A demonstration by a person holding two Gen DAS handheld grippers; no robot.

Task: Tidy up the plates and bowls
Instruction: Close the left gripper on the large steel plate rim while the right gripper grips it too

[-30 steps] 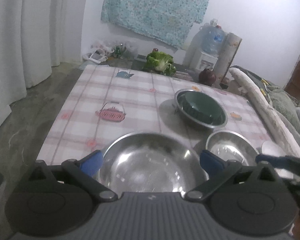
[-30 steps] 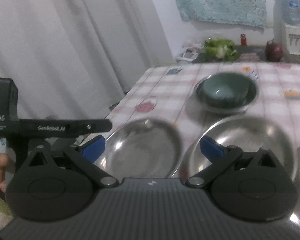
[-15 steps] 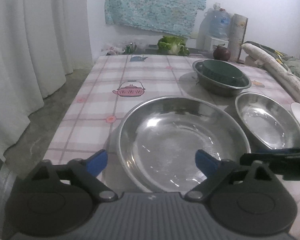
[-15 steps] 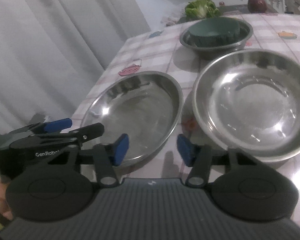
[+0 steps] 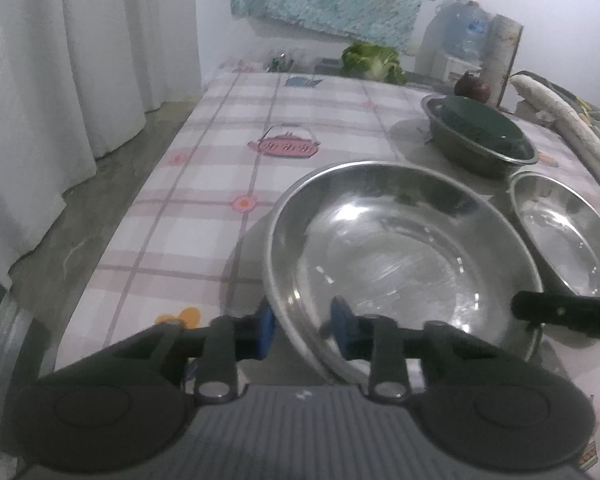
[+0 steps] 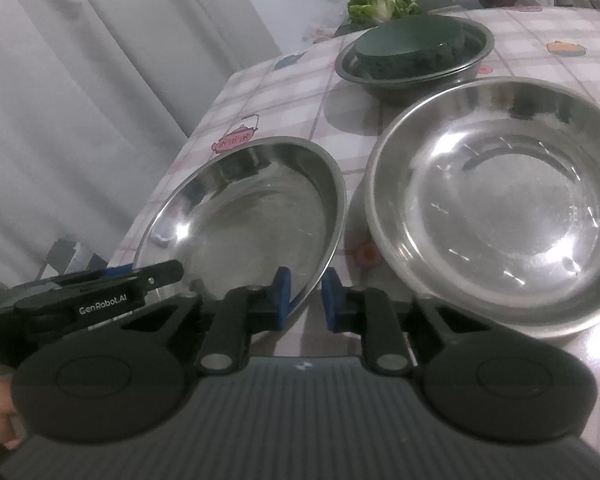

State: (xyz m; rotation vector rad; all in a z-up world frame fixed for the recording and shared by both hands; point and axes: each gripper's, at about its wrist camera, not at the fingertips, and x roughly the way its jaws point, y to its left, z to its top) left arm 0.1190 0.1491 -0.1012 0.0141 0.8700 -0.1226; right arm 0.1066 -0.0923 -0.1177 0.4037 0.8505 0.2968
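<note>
Now both claws clamp the empty steel basin's [image 5: 400,256] rim; green bowl [image 5: 480,126] nests in another.

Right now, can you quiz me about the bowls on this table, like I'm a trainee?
1. True or false: the green bowl sits inside the far steel bowl.
2. How many steel bowls are on the table?
3. Whose rim is between the pads of the left gripper and the right gripper: A the curtain-side steel bowl, B the green bowl?
Key: 1 true. 2 three. 3 A; both sets of jaws have just been closing, with its near rim between them.
</note>
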